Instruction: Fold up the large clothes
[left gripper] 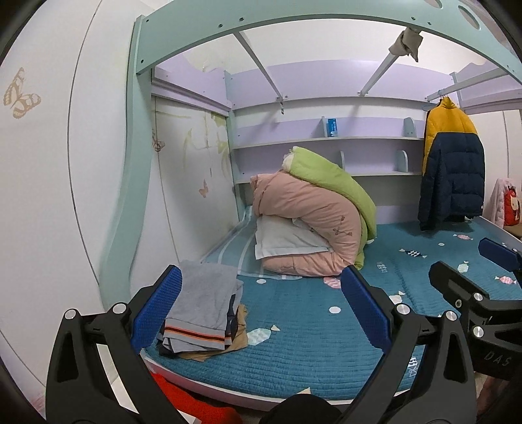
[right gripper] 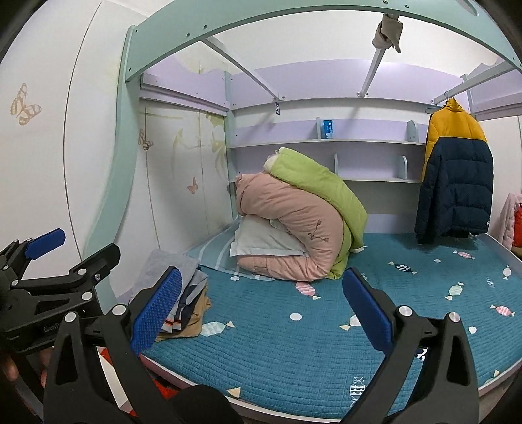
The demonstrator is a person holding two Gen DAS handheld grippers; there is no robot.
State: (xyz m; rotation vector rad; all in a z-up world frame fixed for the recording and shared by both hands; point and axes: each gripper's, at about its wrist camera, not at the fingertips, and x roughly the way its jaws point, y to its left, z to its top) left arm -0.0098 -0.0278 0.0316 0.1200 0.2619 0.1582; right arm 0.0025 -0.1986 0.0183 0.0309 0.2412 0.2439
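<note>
Nearest my lens, low in the left wrist view, my left gripper (left gripper: 261, 303) stands with its blue pads spread wide and nothing between them; in the right wrist view my right gripper (right gripper: 261, 306) is the same, jaws wide and empty, both held above the near edge of the bed. A bit of red fabric (left gripper: 192, 404) shows at the bottom left of the left view, below the bed's edge. The teal quilted bed cover (left gripper: 293, 342), printed with pale candy and fish shapes, fills the lower middle of both views. On it, at lower left just behind my left pad (left gripper: 156, 313), lies the stack of folded clothes (left gripper: 202, 313): a grey piece with an orange and dark striped hem on top, darker and tan pieces under it; the right view shows the same stack (right gripper: 186, 303) partly hidden behind that gripper's left pad. Farther back, at centre frame, a rolled pink quilt (left gripper: 306, 225) sits on the bed with a white pillow (left gripper: 287, 241) tucked against it and a green quilt (left gripper: 329, 182) draped over its top. Behind them run lilac shelves (left gripper: 326, 140) holding a small blue box (left gripper: 332, 126). At upper right a yellow and navy puffer jacket (left gripper: 453, 163) hangs from a rail under the upper bunk's mint frame (left gripper: 293, 22).
</note>
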